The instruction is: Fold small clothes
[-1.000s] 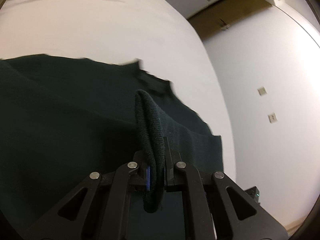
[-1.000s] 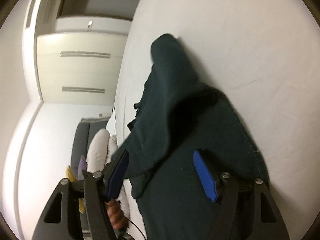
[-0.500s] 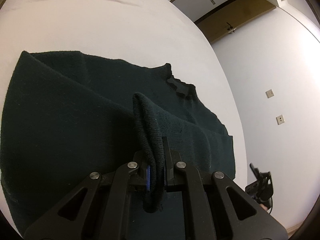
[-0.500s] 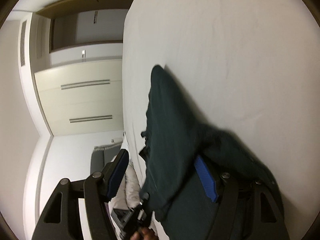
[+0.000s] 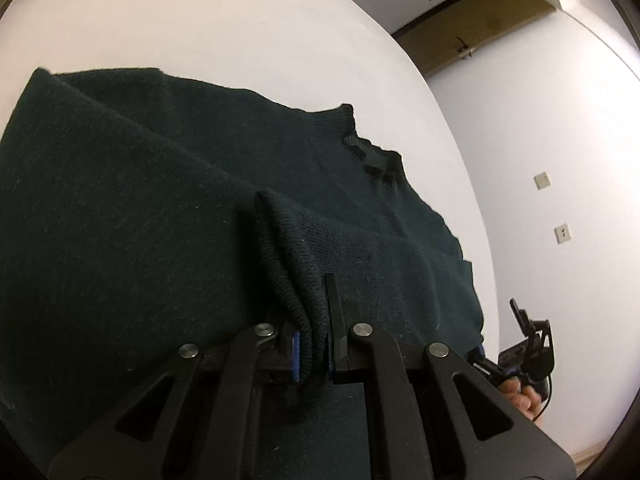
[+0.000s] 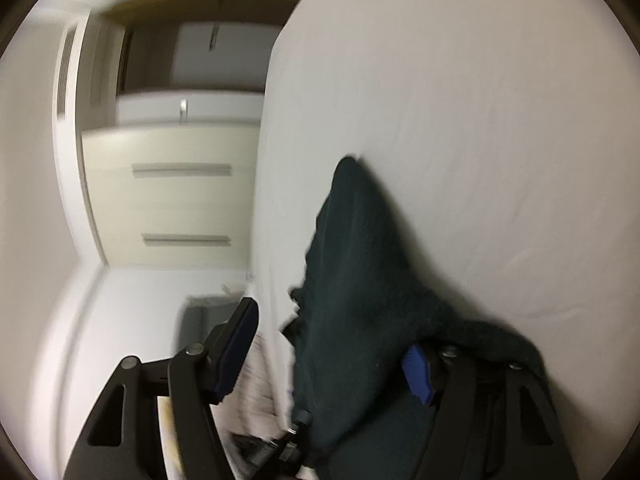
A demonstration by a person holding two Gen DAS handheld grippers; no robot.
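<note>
A dark green knit sweater lies spread on the white bed, its collar toward the far right. My left gripper is shut on a raised fold of the sweater's edge, just above the cloth. In the right wrist view the sweater runs up between the jaws of my right gripper and drapes over the right finger. Those jaws are closing, but the left blue pad stands apart from the cloth.
The bed sheet stretches wide beyond the sweater. Past the bed's edge are a cream wardrobe, a white wall with sockets and a wooden door frame. A hand shows at the bed's right edge.
The left gripper sank with its fold and the sweater now lies flatter, its collar in view. The right gripper swung along the bed edge and rolled, and its jaws narrowed a little.
</note>
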